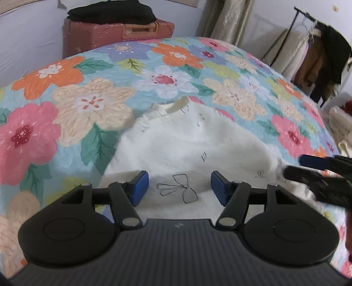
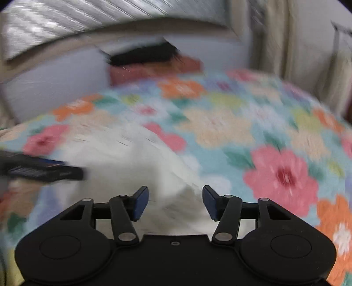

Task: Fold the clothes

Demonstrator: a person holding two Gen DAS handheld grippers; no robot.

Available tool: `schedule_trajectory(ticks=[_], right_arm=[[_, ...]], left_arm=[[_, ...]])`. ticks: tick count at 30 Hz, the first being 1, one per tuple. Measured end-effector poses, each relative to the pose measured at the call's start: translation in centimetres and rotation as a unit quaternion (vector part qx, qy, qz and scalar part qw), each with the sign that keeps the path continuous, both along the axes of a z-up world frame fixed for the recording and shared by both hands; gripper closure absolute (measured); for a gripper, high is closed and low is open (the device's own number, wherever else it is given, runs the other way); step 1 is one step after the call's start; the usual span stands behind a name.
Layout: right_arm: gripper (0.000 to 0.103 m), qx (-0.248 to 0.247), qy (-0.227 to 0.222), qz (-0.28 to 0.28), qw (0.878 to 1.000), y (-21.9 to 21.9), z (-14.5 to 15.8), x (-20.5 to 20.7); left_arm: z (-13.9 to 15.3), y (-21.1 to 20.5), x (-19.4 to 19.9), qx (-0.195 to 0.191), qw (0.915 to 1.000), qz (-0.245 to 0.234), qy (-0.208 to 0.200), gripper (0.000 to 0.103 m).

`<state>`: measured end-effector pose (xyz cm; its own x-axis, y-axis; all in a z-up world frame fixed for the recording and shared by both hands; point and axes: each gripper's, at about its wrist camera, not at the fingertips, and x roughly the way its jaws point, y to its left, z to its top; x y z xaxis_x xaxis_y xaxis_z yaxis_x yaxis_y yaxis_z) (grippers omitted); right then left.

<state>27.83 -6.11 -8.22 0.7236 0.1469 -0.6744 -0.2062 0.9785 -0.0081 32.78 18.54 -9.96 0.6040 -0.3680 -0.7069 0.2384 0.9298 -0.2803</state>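
A white garment (image 1: 182,143) with small black line drawings lies partly folded on a floral bedspread (image 1: 88,88). My left gripper (image 1: 179,187) is open just above its near edge, holding nothing. The right gripper's fingers (image 1: 319,173) enter that view from the right, over the garment's right edge. In the blurred right wrist view my right gripper (image 2: 175,203) is open above the garment's (image 2: 132,167) right corner, holding nothing. The left gripper (image 2: 44,169) shows at the left there.
A pink suitcase (image 1: 114,33) with folded black clothes (image 1: 112,12) on top stands behind the bed by the wall. A clothes rack (image 1: 312,50) with hanging garments is at the far right. Beige curtains (image 1: 228,19) hang behind the bed.
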Motion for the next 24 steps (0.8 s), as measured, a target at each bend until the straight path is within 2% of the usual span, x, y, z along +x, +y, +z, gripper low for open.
schedule_trajectory(ticks=[2,5,8,10,12,13,16,19,20,22,24], right_arm=[[0.032,-0.015,-0.025,0.046,0.999,1.8,1.1,-2.0],[0.028,-0.06,-0.015,0.115,0.991,5.1,0.6,-3.5],[0.027,-0.134,-0.017,0.16,0.978,8.4,-0.9,-5.1],[0.027,-0.204,-0.018,0.167,0.965,10.5,-2.6,-5.5],[0.028,-0.276,-0.026,0.172,0.945,11.9,-4.4,-5.5],[0.029,-0.317,-0.035,0.175,0.932,12.5,-5.4,-5.4],[0.029,-0.394,-0.065,0.162,0.902,13.2,-6.9,-4.6],[0.03,-0.461,-0.078,0.172,0.867,14.4,-7.9,-3.0],[0.034,-0.446,-0.072,0.166,0.877,14.4,-7.3,-2.5],[0.072,-0.412,-0.059,0.151,0.897,14.2,-6.1,-1.5],[0.076,-0.393,-0.085,0.135,0.905,13.7,-4.6,-1.8]], left_arm=[[0.1,0.8,0.2,-0.005,0.9999,0.012,0.002,0.041],[0.0,2.0,0.4,-0.021,0.9994,0.026,0.012,0.041],[-0.2,2.8,0.4,-0.025,0.9988,0.035,0.022,0.041],[-0.5,2.8,0.4,0.0,0.9991,0.036,0.024,0.041],[-0.7,2.7,0.3,0.026,0.9987,0.038,0.02,0.041],[-0.8,2.7,0.3,0.032,0.9985,0.039,0.02,0.041],[-1.0,3.5,0.7,0.018,0.9982,0.05,0.026,0.041],[-1.3,4.2,1.1,0.002,0.9972,0.068,0.031,0.041],[-1.4,4.3,1.3,0.002,0.9969,0.072,0.03,0.041],[-1.5,4.3,1.4,0.001,0.9969,0.074,0.028,0.041],[-1.5,4.3,1.5,-0.009,0.9972,0.069,0.027,0.041]])
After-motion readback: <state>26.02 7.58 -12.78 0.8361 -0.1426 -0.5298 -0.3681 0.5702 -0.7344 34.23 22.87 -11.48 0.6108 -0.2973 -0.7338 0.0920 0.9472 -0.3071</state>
